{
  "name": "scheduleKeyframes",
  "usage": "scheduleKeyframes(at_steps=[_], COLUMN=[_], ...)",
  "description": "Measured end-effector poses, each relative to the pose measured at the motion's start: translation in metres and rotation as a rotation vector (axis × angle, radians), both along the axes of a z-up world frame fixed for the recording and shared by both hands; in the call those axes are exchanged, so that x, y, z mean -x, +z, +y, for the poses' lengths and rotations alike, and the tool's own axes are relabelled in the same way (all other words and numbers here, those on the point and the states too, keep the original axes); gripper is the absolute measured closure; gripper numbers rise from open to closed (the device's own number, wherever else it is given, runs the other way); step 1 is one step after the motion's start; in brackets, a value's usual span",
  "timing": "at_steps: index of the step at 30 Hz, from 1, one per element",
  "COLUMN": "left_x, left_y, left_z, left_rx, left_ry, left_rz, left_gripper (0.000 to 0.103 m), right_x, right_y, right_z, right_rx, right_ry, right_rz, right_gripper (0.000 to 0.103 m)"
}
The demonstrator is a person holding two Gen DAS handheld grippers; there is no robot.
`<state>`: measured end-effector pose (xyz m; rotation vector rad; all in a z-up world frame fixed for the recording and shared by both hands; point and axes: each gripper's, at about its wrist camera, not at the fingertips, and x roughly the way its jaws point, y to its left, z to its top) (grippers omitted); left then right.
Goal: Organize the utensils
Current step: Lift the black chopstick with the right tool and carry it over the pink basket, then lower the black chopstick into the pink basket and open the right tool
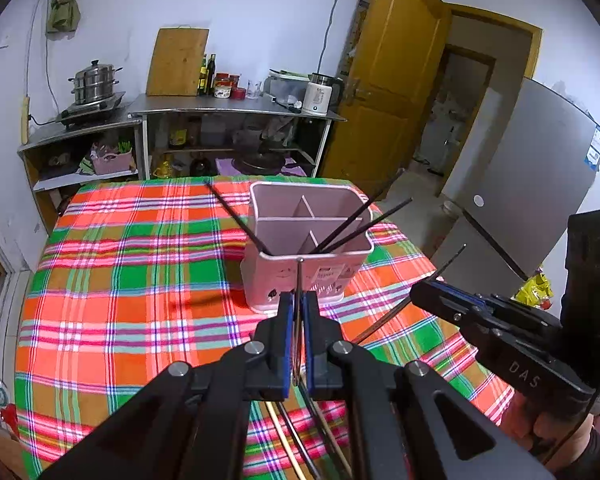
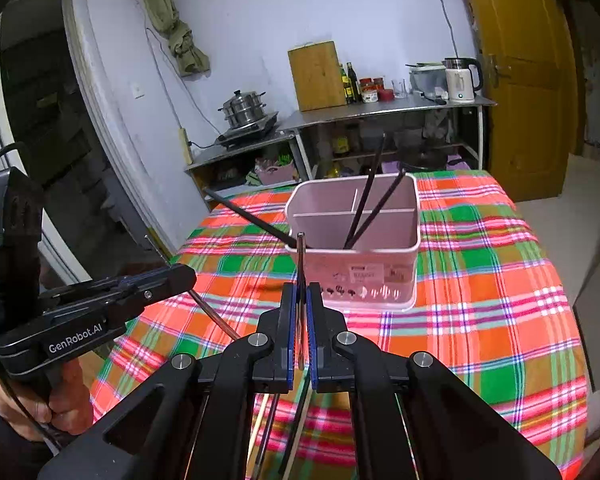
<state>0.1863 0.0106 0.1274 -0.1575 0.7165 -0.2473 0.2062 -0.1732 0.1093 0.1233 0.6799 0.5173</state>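
- Currently left gripper (image 1: 298, 306) clamped on a thin metal chopstick (image 1: 299, 280), tip upward.
- Right gripper (image 2: 301, 298) likewise pinching a dark chopstick (image 2: 300, 256).
- Beyond: pink utensil holder (image 1: 300, 276) on plaid tablecloth (image 1: 140, 300), three black chopsticks (image 1: 350, 222) leaning inside.

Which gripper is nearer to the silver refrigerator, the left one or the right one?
Right. The right gripper is at the table edge beside the silver refrigerator; the left gripper is farther away, facing the pink utensil holder.
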Motion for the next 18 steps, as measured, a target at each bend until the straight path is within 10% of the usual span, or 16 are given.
scheduleKeyframes(at_steps=[18], left_x=[-0.054], left_y=[0.057], left_z=[-0.008], left_rx=[0.013], left_ry=[0.003], left_rz=[-0.108], left_gripper=[0.098], right_x=[-0.049], right_y=[0.042], right_z=[-0.002], right_rx=[-0.033], right_ry=[-0.057], right_rz=[-0.093], right_gripper=[0.098])
